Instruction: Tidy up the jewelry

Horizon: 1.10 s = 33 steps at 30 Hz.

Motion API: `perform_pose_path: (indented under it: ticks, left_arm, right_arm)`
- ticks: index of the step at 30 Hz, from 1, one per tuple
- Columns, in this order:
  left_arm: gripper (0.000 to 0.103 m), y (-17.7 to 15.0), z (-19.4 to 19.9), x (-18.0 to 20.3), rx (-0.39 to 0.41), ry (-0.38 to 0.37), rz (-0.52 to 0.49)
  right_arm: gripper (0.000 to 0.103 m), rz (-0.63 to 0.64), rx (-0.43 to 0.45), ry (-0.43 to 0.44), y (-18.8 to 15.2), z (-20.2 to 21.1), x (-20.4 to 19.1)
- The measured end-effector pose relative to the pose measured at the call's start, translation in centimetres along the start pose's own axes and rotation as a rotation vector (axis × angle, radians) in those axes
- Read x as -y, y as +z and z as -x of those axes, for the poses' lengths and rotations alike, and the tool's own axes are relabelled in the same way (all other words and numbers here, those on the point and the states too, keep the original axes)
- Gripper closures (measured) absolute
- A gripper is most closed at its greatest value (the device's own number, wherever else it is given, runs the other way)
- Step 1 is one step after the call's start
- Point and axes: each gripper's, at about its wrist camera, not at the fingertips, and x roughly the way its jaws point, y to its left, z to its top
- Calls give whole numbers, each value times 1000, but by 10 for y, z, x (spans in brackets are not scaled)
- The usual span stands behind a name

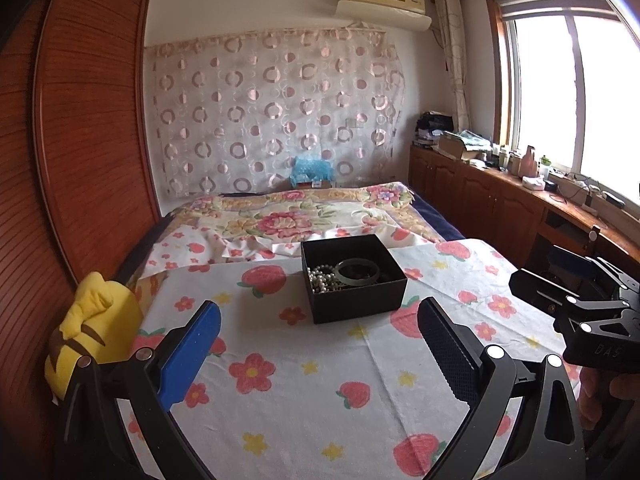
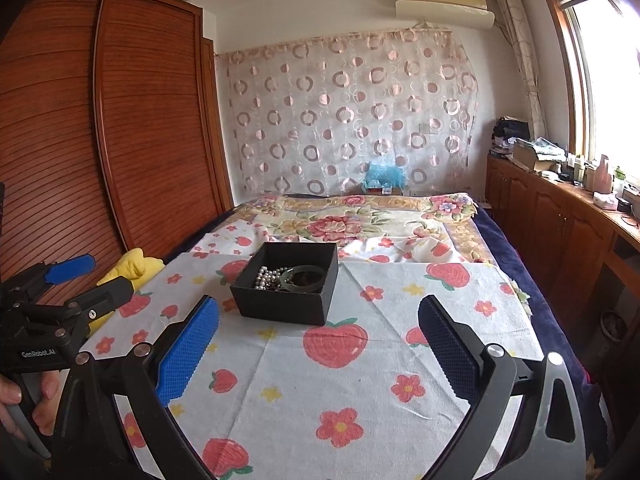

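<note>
Grippers, left (image 1: pixel 320 354) and right (image 2: pixel 318 354), hover level, spread wide before box (image 1: pixel 352 278).

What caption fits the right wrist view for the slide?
Open right tongs face a black box of pearls and a bangle on a strawberry cloth; left tongs at left.

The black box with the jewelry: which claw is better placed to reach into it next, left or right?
Probably the left claw: in its view the black box sits almost centred between its open fingers. In the right wrist view, the box lies left of the right claw. Both claws are open and empty, so the advantage is small.
</note>
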Motion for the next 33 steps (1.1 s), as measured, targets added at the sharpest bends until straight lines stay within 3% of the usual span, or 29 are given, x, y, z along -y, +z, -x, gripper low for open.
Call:
perform_pose_path:
  ticks: [33]
  left_arm:
    - [8, -4, 0, 2, -5, -4, 13]
  right_arm:
    - [3, -1, -3, -6, -4, 2, 4]
